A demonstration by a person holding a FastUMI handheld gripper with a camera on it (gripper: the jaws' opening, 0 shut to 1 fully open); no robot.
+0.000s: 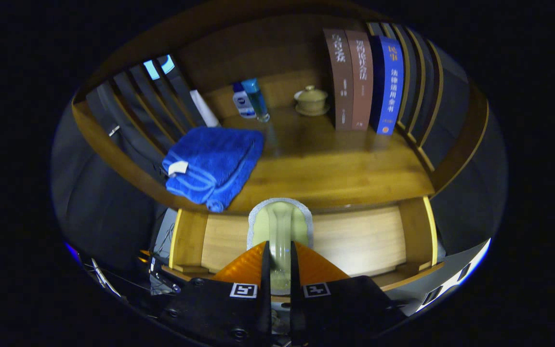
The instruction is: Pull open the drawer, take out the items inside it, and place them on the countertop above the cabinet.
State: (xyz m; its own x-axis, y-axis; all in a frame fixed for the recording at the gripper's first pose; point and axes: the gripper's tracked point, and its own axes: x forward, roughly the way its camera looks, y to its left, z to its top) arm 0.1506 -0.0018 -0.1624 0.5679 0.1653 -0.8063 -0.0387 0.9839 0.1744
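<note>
Now the fingers (279, 250) are squeezed in close on the thin handle of a pale green scrubber (280, 222), one finger on each side. They hold it by the handle because that is the slim part that fits between them. Its round head, with a fuzzy grey edge, sticks out ahead of the fingers. I think it is a scrubber, but it is hard to be sure.

The scrubber hangs over the open drawer (188, 236). The drawer is pulled out from under the wooden worktop (335, 168), so there is room to reach in from above. Bare wood on the drawer floor shows on both sides of the scrubber. The head of the scrubber is right at the front edge of the worktop, so I think it is on its way up to be put there.

On the worktop, a folded blue towel (210, 164) lies at the front left corner, with its roll hanging a bit over the edge. Behind it stand two small bottles (251, 100), side by side. A little lidded cup (311, 100) sits near the back. Three books (364, 79) stand upright, leaning on the slatted side so they do not fall.

The middle of the worktop is bare wood, just beyond the scrubber. That looks like a good spot to set it down, well apart from the towel and the books
</note>
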